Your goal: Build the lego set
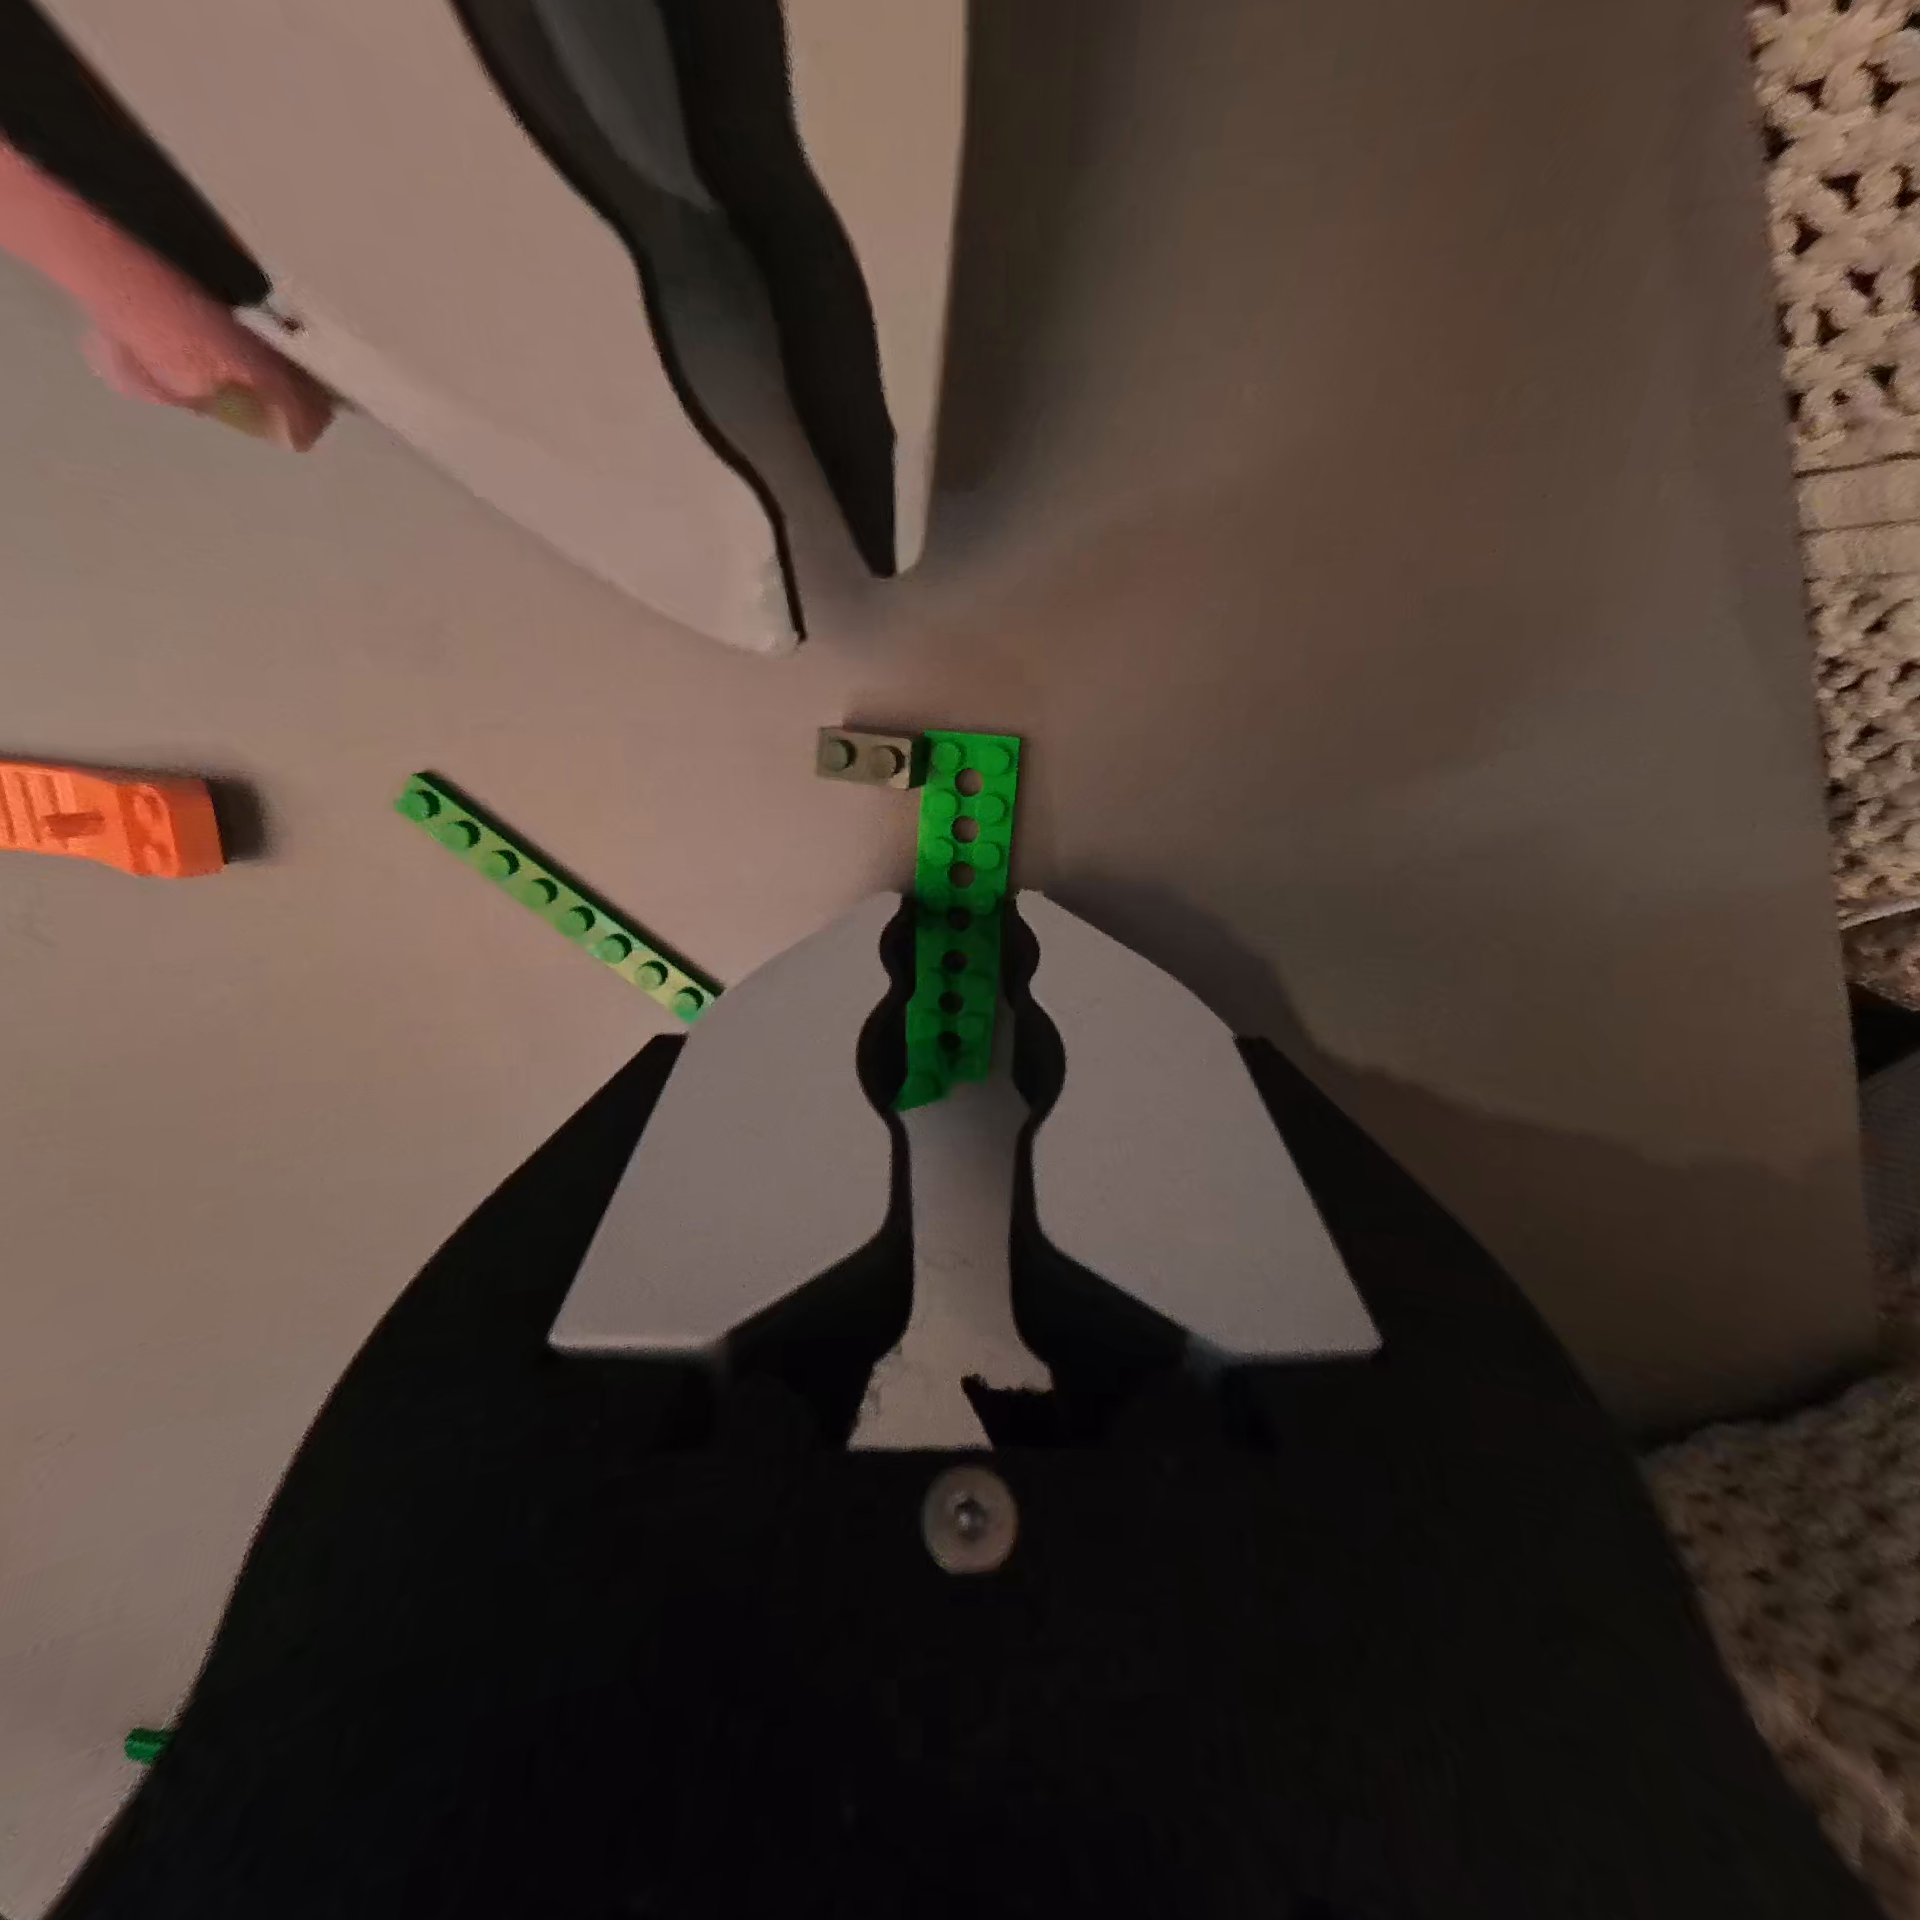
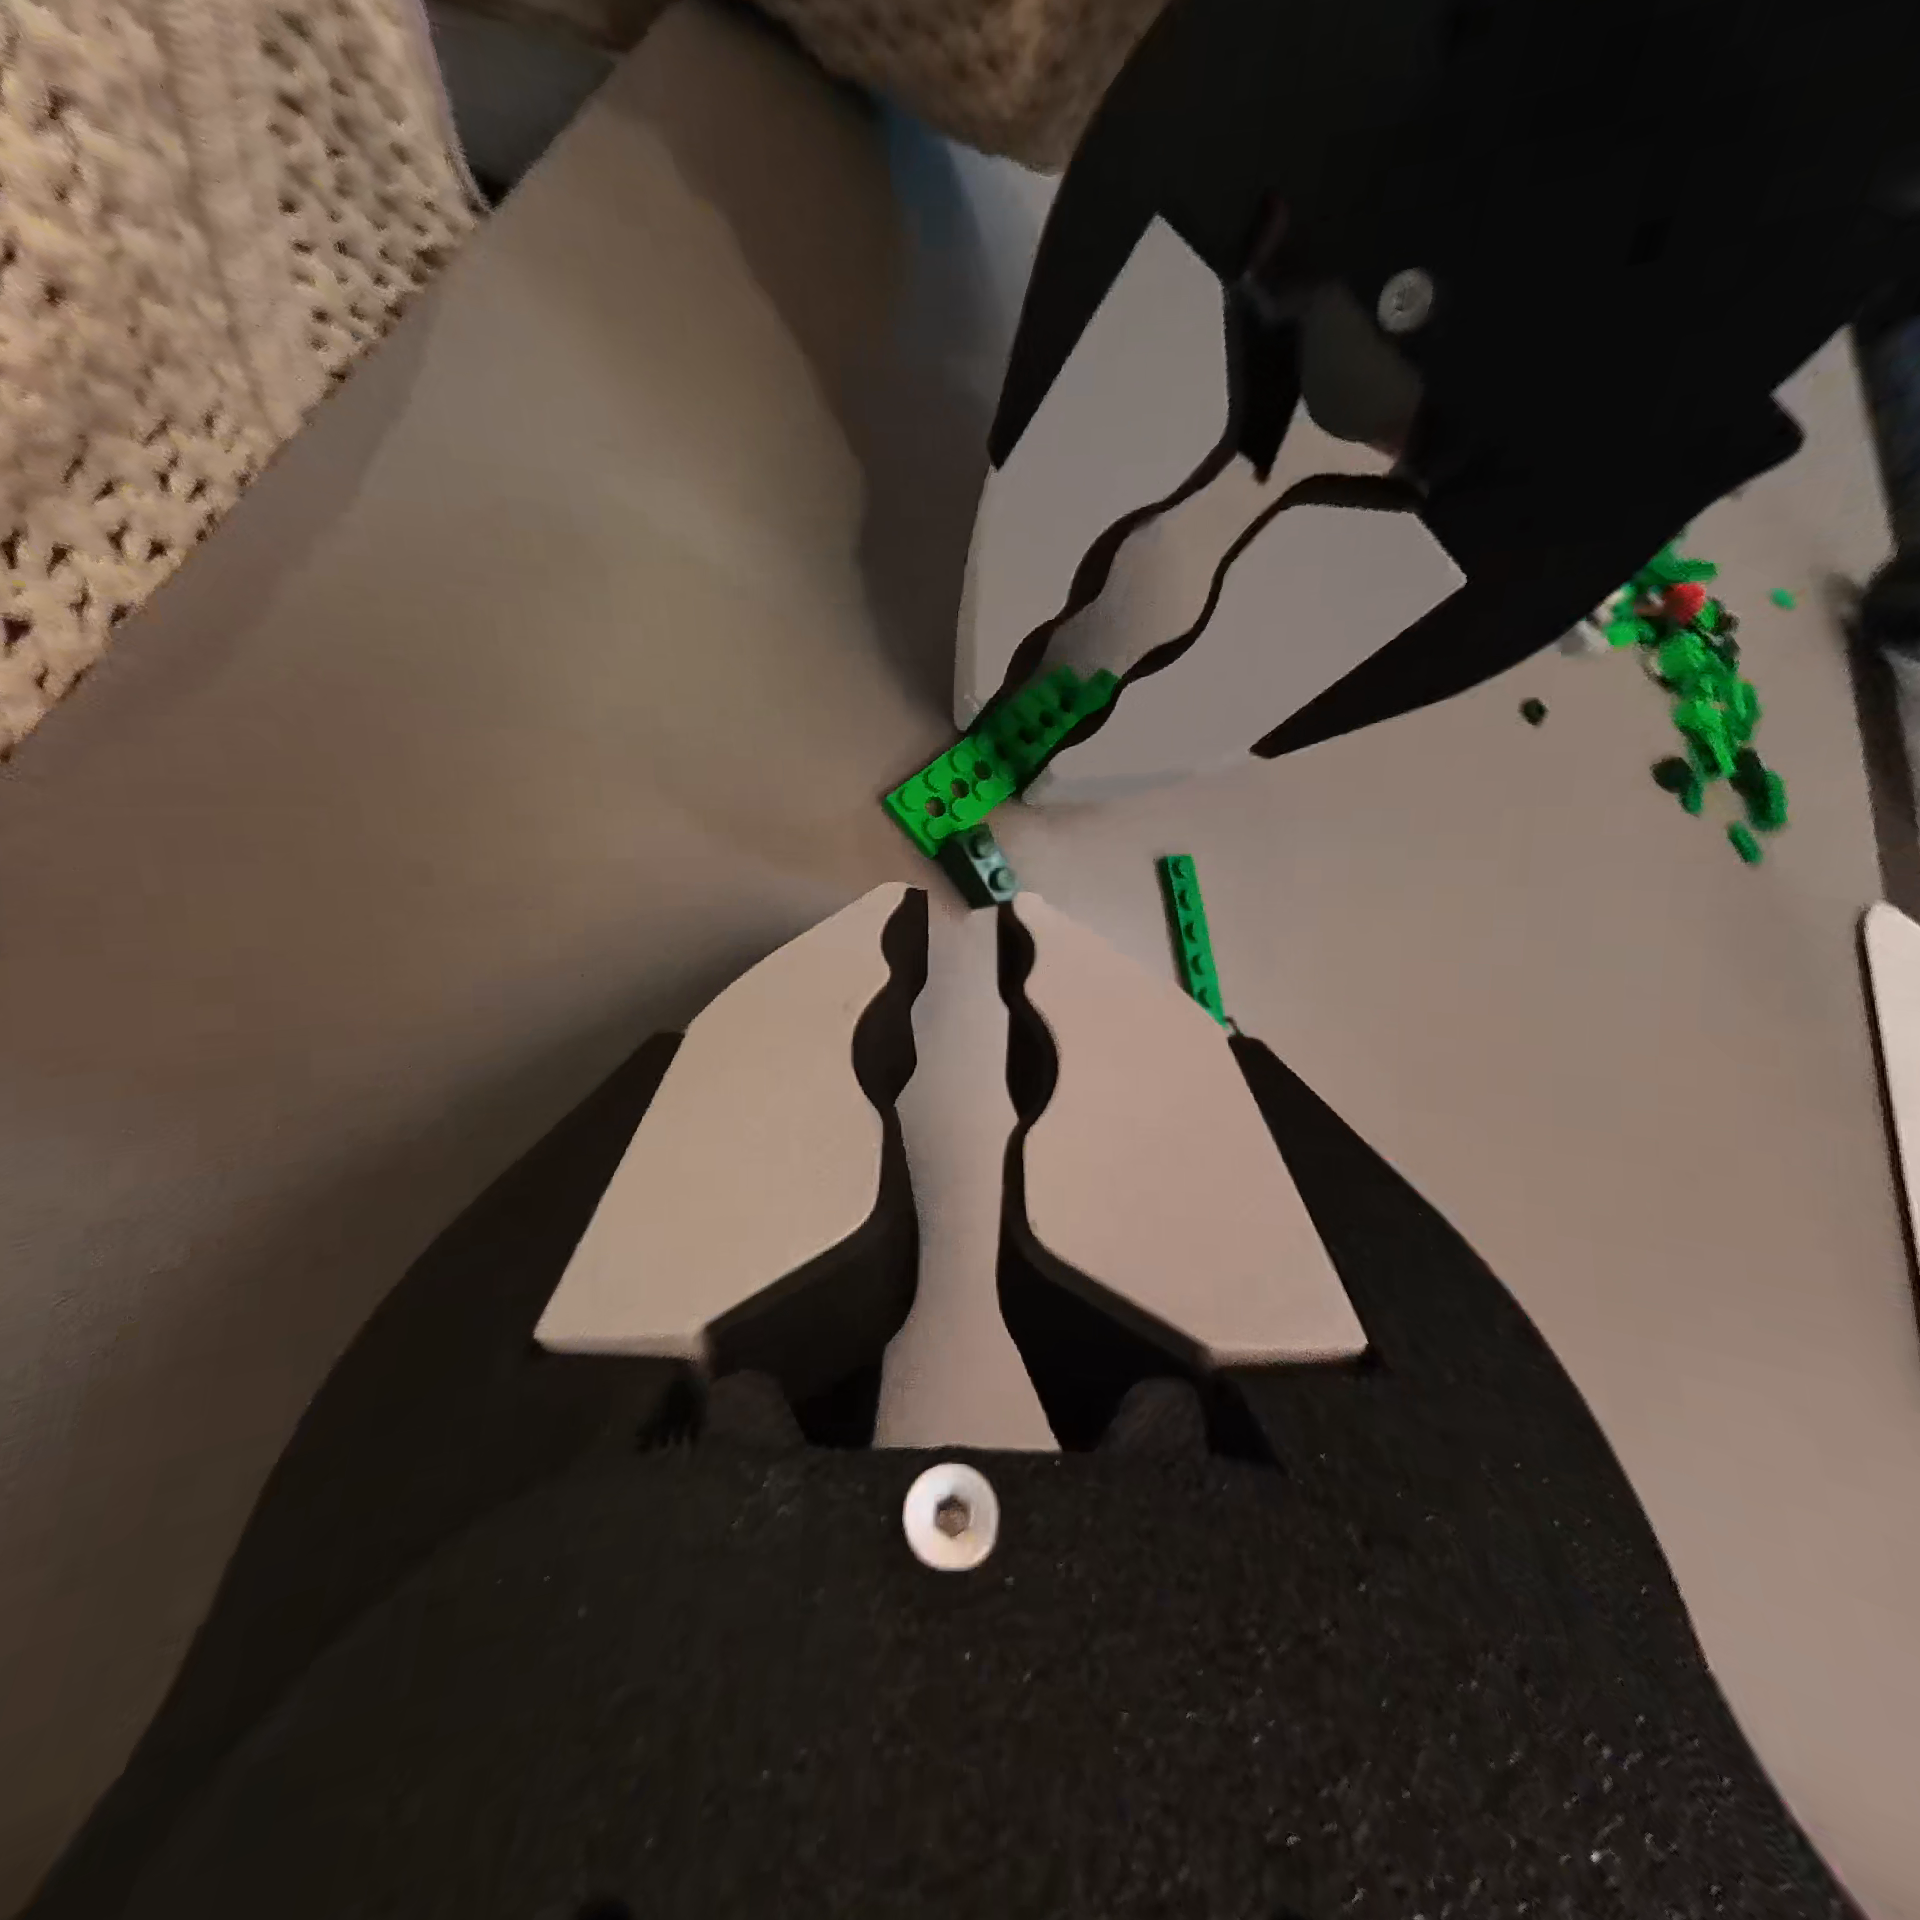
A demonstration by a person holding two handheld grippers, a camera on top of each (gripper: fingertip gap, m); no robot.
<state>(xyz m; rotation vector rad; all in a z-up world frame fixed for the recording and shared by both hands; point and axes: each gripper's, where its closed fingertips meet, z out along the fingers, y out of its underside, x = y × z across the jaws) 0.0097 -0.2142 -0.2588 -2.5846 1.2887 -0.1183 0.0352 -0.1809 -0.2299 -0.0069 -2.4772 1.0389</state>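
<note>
My left gripper [image 1: 961,899] is shut on a bright green two-wide plate with holes [image 1: 971,821], which sticks out past its fingertips just above the table. A small grey two-stud piece [image 1: 868,756] sits against the plate's far end. My right gripper [image 2: 961,899] is narrowly open and empty, its tips just short of the grey piece [image 2: 982,868] and the green plate [image 2: 951,790]. The left gripper [image 2: 1003,753] shows at the upper right of the right wrist view. The right gripper [image 1: 836,603] shows at the top of the left wrist view.
A long green one-wide plate [image 1: 551,894] lies on the pale table [image 1: 1351,623], also in the right wrist view [image 2: 1195,935]. An orange separator tool [image 1: 104,821] lies at the left. A pile of green pieces [image 2: 1704,707] lies at the far right. A knitted blanket [image 2: 156,312] borders the table. The gap from one gripper's tips to the other's is roughly 6 cm.
</note>
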